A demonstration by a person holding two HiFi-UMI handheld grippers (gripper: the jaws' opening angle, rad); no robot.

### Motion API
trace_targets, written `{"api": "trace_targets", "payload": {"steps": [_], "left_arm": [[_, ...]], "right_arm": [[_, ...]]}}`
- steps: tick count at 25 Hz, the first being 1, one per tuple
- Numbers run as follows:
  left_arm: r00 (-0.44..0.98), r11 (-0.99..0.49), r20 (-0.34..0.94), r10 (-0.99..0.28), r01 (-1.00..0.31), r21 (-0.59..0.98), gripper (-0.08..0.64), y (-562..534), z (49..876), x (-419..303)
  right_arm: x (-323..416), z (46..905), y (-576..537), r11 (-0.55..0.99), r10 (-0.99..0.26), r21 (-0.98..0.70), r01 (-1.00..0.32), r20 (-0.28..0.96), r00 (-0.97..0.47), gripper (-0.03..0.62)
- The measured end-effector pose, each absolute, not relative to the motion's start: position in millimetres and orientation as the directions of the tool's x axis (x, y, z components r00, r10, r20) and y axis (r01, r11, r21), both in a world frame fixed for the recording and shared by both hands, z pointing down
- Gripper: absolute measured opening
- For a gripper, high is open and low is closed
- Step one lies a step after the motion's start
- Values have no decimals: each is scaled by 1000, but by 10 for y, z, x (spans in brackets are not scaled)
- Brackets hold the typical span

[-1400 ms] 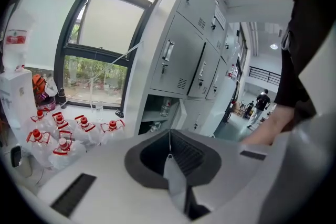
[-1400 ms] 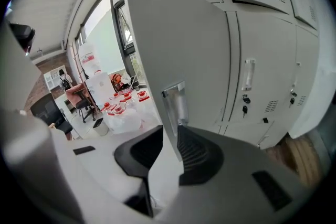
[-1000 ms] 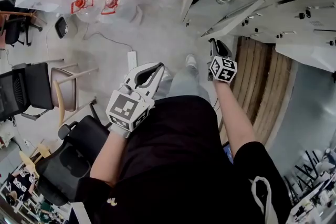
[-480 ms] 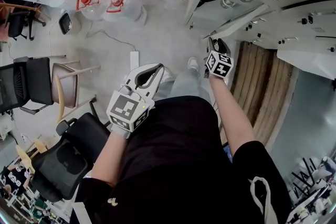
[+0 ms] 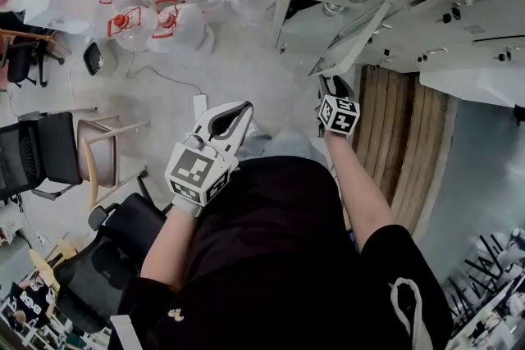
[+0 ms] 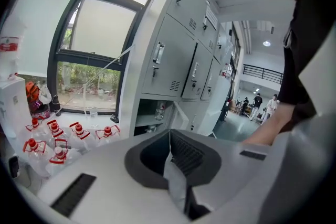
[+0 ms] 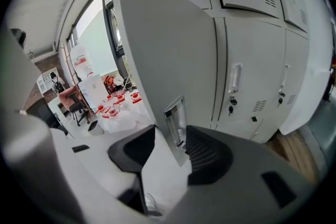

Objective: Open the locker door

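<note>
Grey metal locker door (image 7: 168,50) stands swung out from the row of lockers (image 7: 257,60). Its edge, with the recessed handle (image 7: 176,118), sits between the jaws of my right tongs (image 7: 170,136). Those jaws are spread wide, and the pads do not press on the door. My left tongs (image 6: 169,136) are held in front of my body, jaws closed together on nothing. Red-capped water bottles (image 5: 156,4) stand on the floor.
</note>
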State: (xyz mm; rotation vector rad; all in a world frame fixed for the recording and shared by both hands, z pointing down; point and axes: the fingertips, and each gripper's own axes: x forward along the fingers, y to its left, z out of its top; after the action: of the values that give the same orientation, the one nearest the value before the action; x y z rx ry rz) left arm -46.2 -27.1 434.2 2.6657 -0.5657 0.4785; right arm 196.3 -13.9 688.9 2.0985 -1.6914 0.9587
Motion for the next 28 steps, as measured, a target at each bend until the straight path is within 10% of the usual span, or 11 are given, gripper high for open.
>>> {"api": "trace_targets", "payload": {"steps": [28], "left_arm": [[917,-928,377,-129,-246,280,23,432,4155,785]], "right_arm": [[2922,6009,1214,-303,-812,-244,-921,572,116,60]]}}
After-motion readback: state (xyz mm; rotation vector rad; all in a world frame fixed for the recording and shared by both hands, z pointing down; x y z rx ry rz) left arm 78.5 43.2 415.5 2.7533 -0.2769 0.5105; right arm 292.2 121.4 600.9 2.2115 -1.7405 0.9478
